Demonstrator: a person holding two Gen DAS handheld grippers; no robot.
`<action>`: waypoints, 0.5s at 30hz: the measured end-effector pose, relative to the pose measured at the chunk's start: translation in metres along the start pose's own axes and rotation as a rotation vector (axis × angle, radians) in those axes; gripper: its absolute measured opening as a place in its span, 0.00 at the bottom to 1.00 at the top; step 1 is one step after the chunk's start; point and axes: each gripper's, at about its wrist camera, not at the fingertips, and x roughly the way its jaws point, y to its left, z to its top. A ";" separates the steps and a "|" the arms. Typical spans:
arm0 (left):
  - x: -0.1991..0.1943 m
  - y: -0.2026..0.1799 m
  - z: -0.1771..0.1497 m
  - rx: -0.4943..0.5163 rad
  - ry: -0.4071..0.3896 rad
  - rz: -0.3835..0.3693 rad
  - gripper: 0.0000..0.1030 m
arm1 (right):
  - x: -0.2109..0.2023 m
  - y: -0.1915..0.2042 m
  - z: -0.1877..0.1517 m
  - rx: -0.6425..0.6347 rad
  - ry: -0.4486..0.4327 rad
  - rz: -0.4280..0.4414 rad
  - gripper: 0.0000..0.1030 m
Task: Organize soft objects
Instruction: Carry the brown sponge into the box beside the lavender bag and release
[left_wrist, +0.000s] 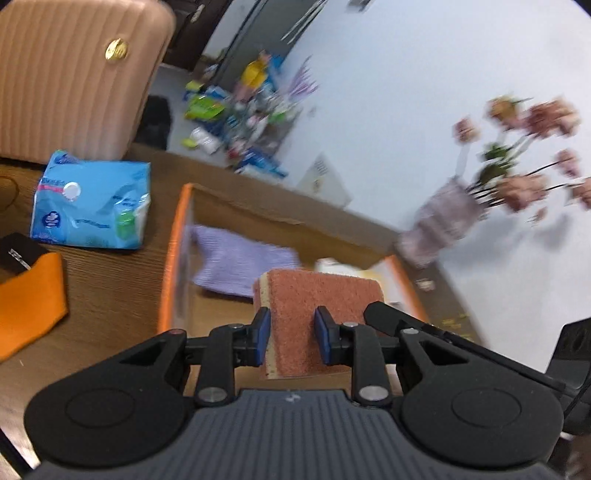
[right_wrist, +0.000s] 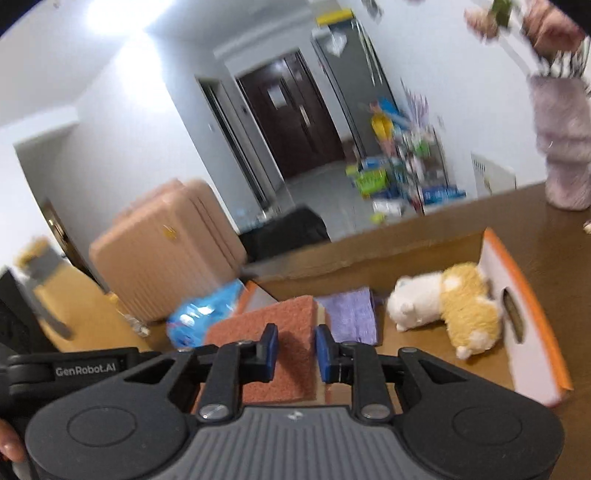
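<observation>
Currently logged: my left gripper (left_wrist: 291, 334) and right gripper (right_wrist: 295, 350) both clamped one orange sponge (left_wrist: 321, 295), seemingly above the box (right_wrist: 532, 295) holding a purple cloth (right_wrist: 354, 314).

Wood table (left_wrist: 110, 280): cardboard box (left_wrist: 173, 258), tissue pack (left_wrist: 92, 206), vase (left_wrist: 443, 218), pink suitcase (left_wrist: 74, 74).

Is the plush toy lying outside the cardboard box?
No, the white and yellow plush toy lies inside the cardboard box, against its orange-edged side wall.
</observation>
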 end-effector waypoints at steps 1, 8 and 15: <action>0.010 0.002 0.001 0.027 0.017 0.028 0.25 | 0.014 -0.002 -0.001 0.004 0.026 -0.010 0.21; 0.032 0.007 -0.012 0.213 0.072 0.185 0.26 | 0.058 0.001 -0.027 -0.046 0.156 -0.018 0.23; 0.013 -0.011 -0.013 0.296 0.056 0.216 0.34 | 0.060 0.012 -0.032 -0.111 0.220 0.012 0.33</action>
